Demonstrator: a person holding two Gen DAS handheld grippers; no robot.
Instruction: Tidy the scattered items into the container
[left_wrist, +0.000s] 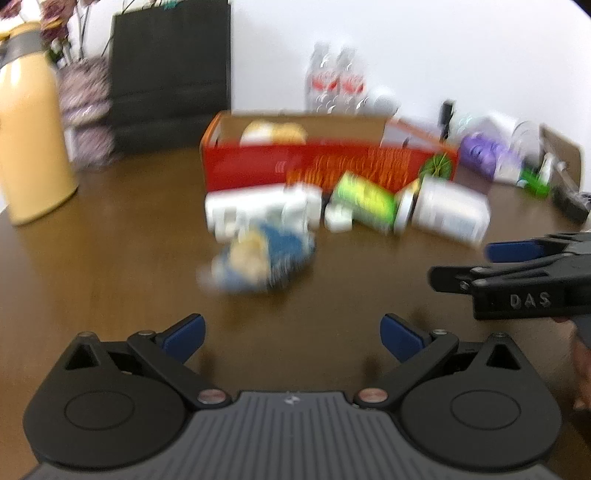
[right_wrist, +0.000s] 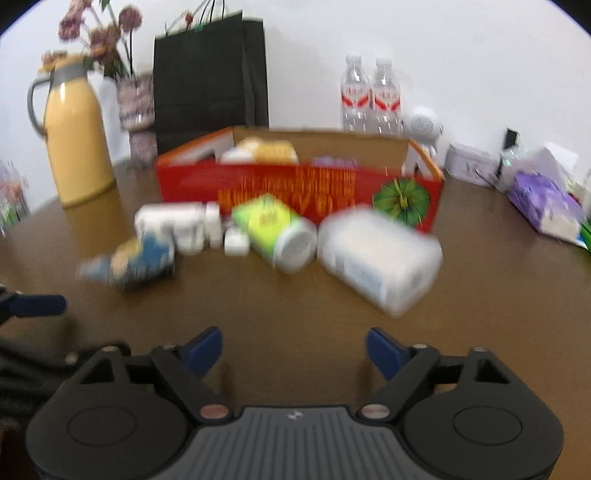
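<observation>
A glossy dark-brown wooden bench (right_wrist: 480, 295) is seen under both grippers. The left gripper (left_wrist: 291, 334) and the right gripper (right_wrist: 293, 349), black plastic with blue pads, are held with jaws wide and nothing between them. An open-topped red cardboard box (right_wrist: 295, 192), printed with orange lettering and a green fan shape, stands at the middle of the bench. Just in front of it, a row of scattered items is laid out: a crinkled blue snack packet (right_wrist: 140, 258), white rectangular boxes (right_wrist: 177, 225), a cylindrical green-labelled bottle (right_wrist: 277, 232) on its side with a white cap, and a blocky translucent white container (right_wrist: 380, 258). All are blurred.
</observation>
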